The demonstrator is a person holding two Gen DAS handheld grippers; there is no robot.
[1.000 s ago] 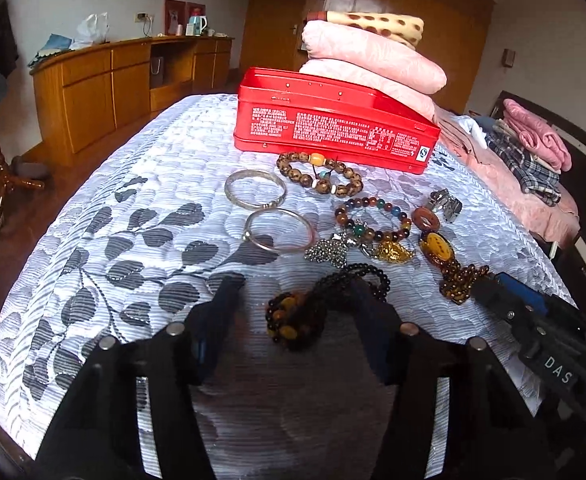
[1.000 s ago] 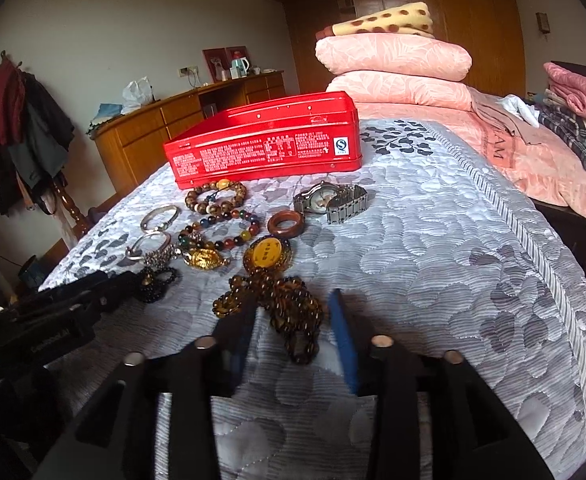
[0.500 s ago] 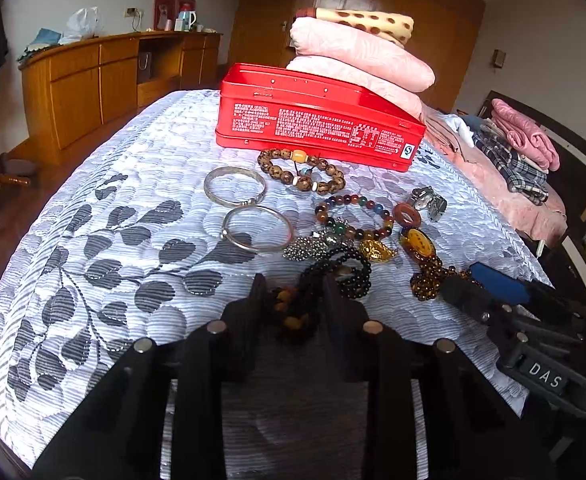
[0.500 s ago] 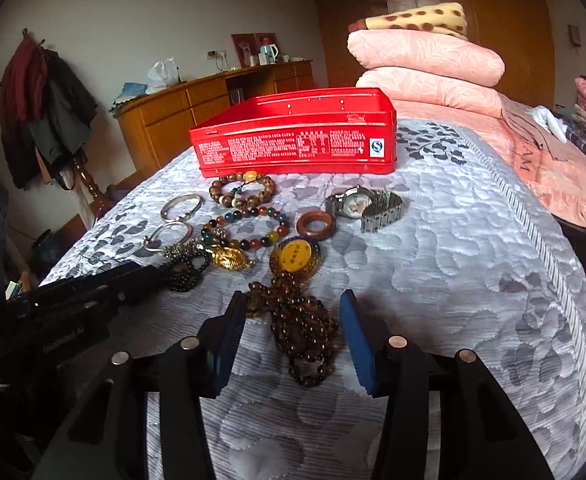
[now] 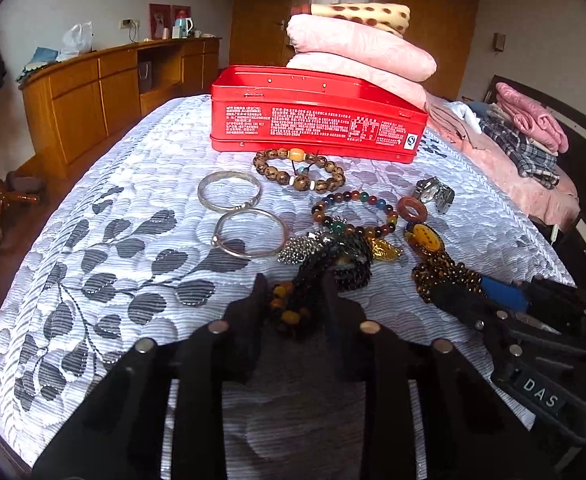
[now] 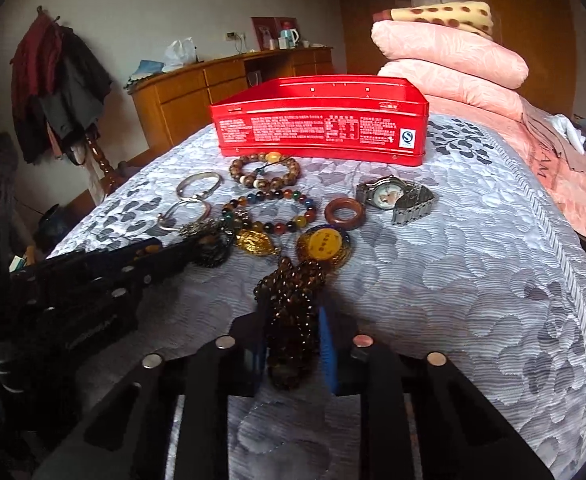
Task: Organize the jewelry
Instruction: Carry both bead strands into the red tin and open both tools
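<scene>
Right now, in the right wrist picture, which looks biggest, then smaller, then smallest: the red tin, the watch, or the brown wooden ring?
1. Red tin, by far the largest, though farthest back.
2. Watch.
3. Brown wooden ring, smallest; it lies beside the watch, so nearness hardly matters.

I note a red tin (image 5: 317, 120) with white print, on a white bedspread (image 5: 141, 184) patterned with grey leaves. At its 6 o'clock: 2 silver bangles (image 5: 229, 192), a brown bead bracelet (image 5: 299, 170), a multicoloured one (image 5: 353, 212). Pink pillows (image 5: 357, 48) at 12 o'clock.
</scene>
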